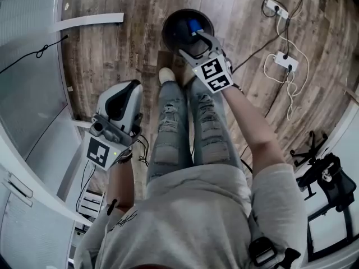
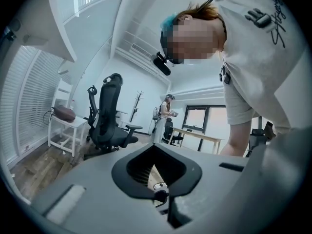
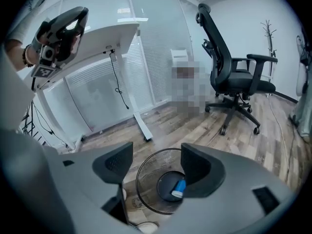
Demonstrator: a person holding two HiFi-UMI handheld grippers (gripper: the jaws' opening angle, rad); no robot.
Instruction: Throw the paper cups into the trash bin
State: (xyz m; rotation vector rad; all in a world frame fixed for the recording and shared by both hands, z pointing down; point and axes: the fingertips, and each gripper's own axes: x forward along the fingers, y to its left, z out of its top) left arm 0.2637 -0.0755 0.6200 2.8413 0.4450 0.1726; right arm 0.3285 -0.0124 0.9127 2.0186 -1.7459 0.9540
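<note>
While the cup point(image 3: 179, 188) lies at the bottom of the bin point(image 3: 145, 191), the right tool point(image 3: 157, 162) hangs open and empty above its rim; the left tool point(image 2: 159, 193), closed on nothing, is well aside. Dropping lower could tip the light bin.

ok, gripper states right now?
Left gripper: shut, empty.
Right gripper: open, empty, above the bin.

Cool, even daylight fills the room, brightest on the frosted glass wall point(image 3: 97, 89) behind the round black wire-mesh trash bin point(image 3: 146, 184); soft shadows, edges bowed, corners dark.
</note>
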